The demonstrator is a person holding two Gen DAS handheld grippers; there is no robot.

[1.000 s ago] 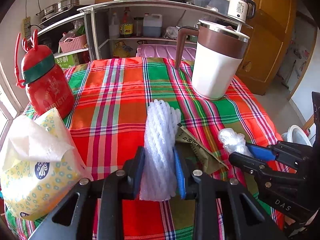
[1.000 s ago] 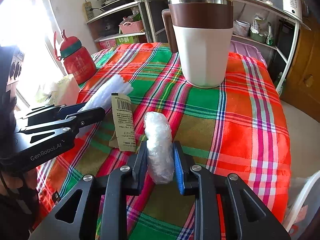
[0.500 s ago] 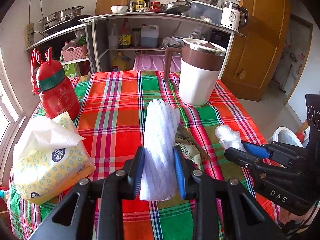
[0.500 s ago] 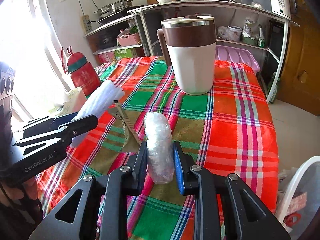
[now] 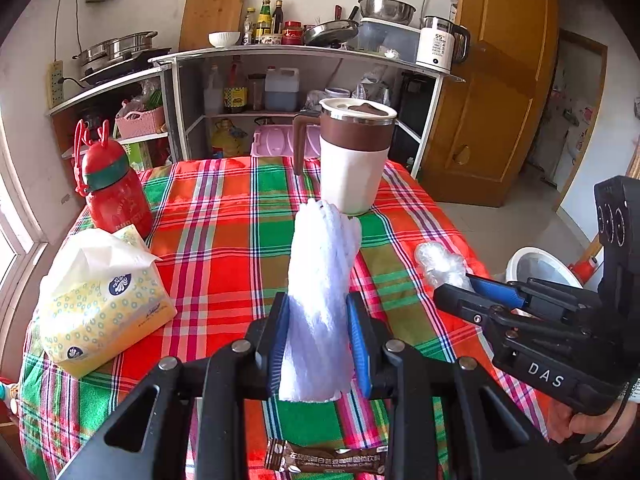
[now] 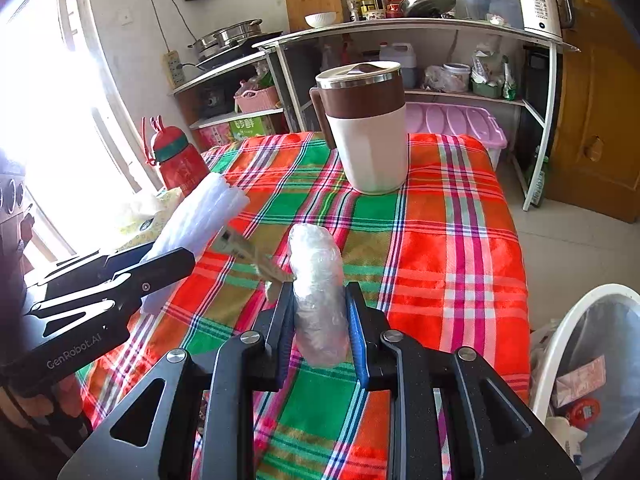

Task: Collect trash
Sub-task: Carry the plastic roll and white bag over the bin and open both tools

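My left gripper (image 5: 318, 340) is shut on a white foam net sleeve (image 5: 322, 280), held up above the plaid tablecloth (image 5: 224, 248). My right gripper (image 6: 318, 320) is shut on a crumpled wad of clear plastic film (image 6: 316, 280), also lifted off the cloth. A thin brown wrapper (image 6: 256, 256) hangs edge-on beside the right gripper's left finger; I cannot tell whether it is pinched. A dark brown coffee-drink packet (image 5: 326, 460) shows under the left gripper. A white lined trash bin (image 6: 554, 340) with rubbish inside stands on the floor to the right of the table.
A tall white and brown lidded mug (image 5: 354, 160) stands at the table's far side. A red bottle (image 5: 116, 192) and a yellow tissue pack (image 5: 96, 300) sit on the left. Metal kitchen shelves (image 5: 304, 56) stand behind, and a wooden door (image 5: 496, 92) is at the right.
Both grippers have risen and drawn back from the table with their loads still held. The brown wrapper has come up off the cloth.
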